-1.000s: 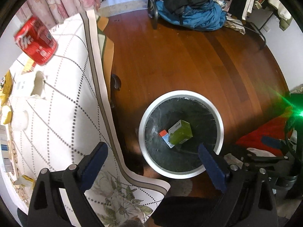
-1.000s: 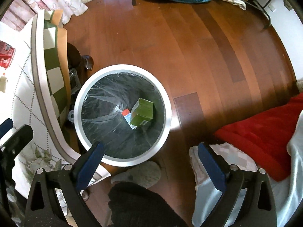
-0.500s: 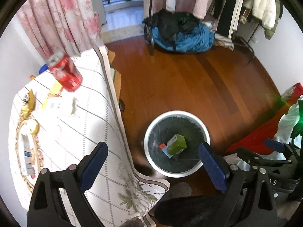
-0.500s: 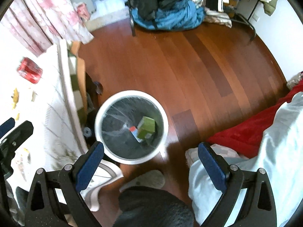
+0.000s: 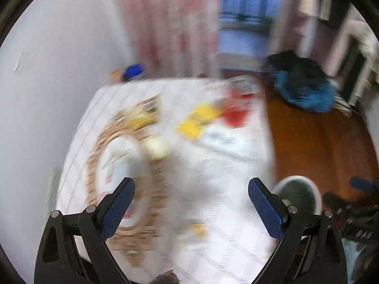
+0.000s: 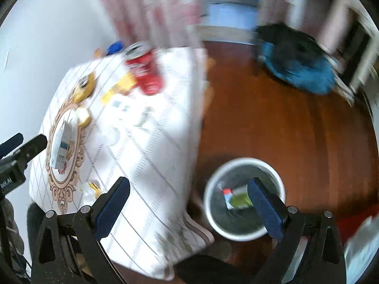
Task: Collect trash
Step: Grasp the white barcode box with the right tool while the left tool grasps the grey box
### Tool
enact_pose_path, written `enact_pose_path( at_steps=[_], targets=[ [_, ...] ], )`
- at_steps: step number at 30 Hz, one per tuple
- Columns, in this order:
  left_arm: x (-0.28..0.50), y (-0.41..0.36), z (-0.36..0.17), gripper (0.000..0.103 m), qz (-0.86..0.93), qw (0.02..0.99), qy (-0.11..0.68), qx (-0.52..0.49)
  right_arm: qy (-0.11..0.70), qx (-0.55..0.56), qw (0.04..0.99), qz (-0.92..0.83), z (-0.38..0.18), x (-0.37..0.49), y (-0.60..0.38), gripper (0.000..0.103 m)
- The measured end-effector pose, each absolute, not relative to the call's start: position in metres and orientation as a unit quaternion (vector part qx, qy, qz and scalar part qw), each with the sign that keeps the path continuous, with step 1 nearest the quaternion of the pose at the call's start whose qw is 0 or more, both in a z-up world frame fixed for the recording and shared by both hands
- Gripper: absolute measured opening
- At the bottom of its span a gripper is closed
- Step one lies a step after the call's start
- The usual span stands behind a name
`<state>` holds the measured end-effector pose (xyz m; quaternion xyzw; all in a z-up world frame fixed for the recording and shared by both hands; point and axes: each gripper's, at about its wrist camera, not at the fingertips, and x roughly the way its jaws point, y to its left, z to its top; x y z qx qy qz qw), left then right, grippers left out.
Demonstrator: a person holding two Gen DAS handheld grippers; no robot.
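Both views are smeared by motion. A red soda can (image 6: 144,73) stands at the far side of the white-clothed table (image 6: 151,165), with a yellow wrapper (image 6: 120,87) and crumpled white paper (image 6: 139,116) near it. The round white-rimmed bin (image 6: 244,160) sits on the floor right of the table and holds a green box (image 6: 239,198). My right gripper (image 6: 188,182) is open and empty, above the table edge and bin. My left gripper (image 5: 191,182) is open and empty over the table, with the can (image 5: 236,111) far ahead and the bin (image 5: 296,179) at its lower right.
A white carton (image 6: 60,146) lies on the ornate gold-patterned part of the cloth, with yellow scraps (image 6: 83,87) around it. Blue and dark clothing (image 6: 298,68) is heaped on the wooden floor (image 6: 284,130). Pink curtains (image 6: 154,7) hang behind the table, and a white wall is at left.
Both grippers have swung up and left from over the bin toward the table. The bin has slid to the lower right of each view. Both stay open and empty.
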<state>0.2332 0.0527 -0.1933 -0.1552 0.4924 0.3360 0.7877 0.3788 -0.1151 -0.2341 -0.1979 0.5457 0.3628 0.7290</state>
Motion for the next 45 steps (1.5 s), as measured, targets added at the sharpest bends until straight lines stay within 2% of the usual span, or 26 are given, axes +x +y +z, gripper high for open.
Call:
enact_pose_path(
  at_steps=[9, 13, 16, 18, 20, 22, 23, 26, 37, 42, 45],
  targets=[
    [0.179, 0.165, -0.278, 0.098, 0.401, 0.714, 0.541, -0.19, 0.5, -0.386, 0.668, 0.394, -0.299, 0.357, 0.072, 0.1],
    [0.172, 0.183, -0.305, 0.098, 0.38, 0.706, 0.557, -0.216, 0.492, -0.443, 0.644, 0.384, -0.324, 0.355, 0.105, 0.1],
    [0.174, 0.188, -0.317, 0.097, 0.359, 0.708, 0.564, -0.225, 0.5, -0.447, 0.635, 0.384, -0.33, 0.361, 0.117, 0.1],
    [0.175, 0.189, -0.324, 0.097, 0.345, 0.712, 0.567, -0.231, 0.511, -0.446, 0.625, 0.386, -0.334, 0.366, 0.121, 0.096],
    [0.177, 0.189, -0.329, 0.095, 0.335, 0.715, 0.568, -0.233, 0.524, -0.448, 0.615, 0.382, -0.342, 0.369, 0.125, 0.084],
    [0.177, 0.19, -0.333, 0.074, 0.328, 0.715, 0.569, -0.238, 0.536, -0.444, 0.608, 0.381, -0.348, 0.372, 0.124, 0.074],
    [0.176, 0.191, -0.336, 0.069, 0.325, 0.714, 0.572, -0.241, 0.543, -0.439, 0.607, 0.381, -0.349, 0.374, 0.123, 0.072],
    [0.174, 0.189, -0.343, 0.033, 0.317, 0.712, 0.575, -0.248, 0.556, -0.423, 0.606, 0.38, -0.35, 0.377, 0.12, 0.067],
    [0.147, 0.174, -0.329, 0.032, 0.345, 0.72, 0.554, -0.235, 0.626, -0.3, 0.64, 0.33, -0.331, 0.392, 0.043, 0.059],
    [0.141, 0.15, -0.331, 0.032, 0.338, 0.718, 0.561, -0.237, 0.662, -0.239, 0.634, 0.32, -0.337, 0.369, -0.011, 0.059],
    [0.147, 0.145, -0.338, 0.032, 0.333, 0.714, 0.57, -0.236, 0.687, -0.214, 0.617, 0.318, -0.352, 0.358, -0.027, 0.062]
  ],
)
